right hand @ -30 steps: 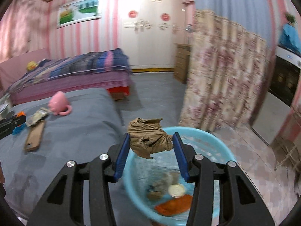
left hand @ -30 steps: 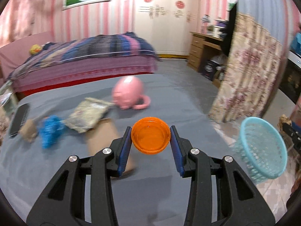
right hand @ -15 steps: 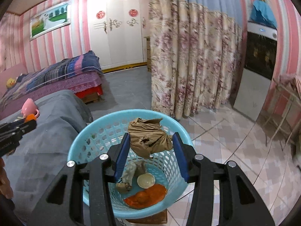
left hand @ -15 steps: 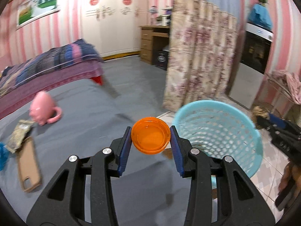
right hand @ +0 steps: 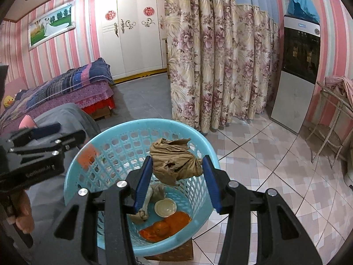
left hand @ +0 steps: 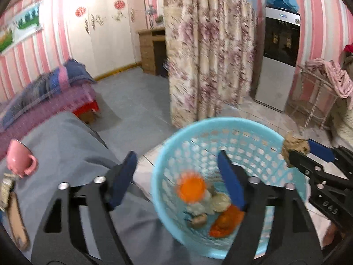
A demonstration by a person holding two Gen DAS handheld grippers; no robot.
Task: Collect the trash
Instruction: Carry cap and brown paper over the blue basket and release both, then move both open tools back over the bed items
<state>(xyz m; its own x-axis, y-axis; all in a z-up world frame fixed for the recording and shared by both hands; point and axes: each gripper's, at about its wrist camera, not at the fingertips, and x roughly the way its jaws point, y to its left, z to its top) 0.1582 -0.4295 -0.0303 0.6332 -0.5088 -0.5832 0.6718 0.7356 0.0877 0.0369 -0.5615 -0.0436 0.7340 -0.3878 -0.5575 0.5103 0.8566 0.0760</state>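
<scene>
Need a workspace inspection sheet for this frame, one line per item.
Surface: grey cloth-covered table, tiled floor beside it.
Job's things: blue basket holds trash; blurred orange cap inside it; crumpled brown paper above it.
Clutter: pink mug, phone case on the table.
Grippers: left tool open, jaws have just been opening, nothing between them; right tool shut on the paper.
Cables: nothing seen.
Surroundings: bed, floral curtain, water dispenser.

Left tongs (left hand: 176, 178), lower centre of frame: jaws just opening, spread wide, nothing pressed between. Right tongs (right hand: 177, 183), lower centre: jaws clamped on a crumpled wad.
</scene>
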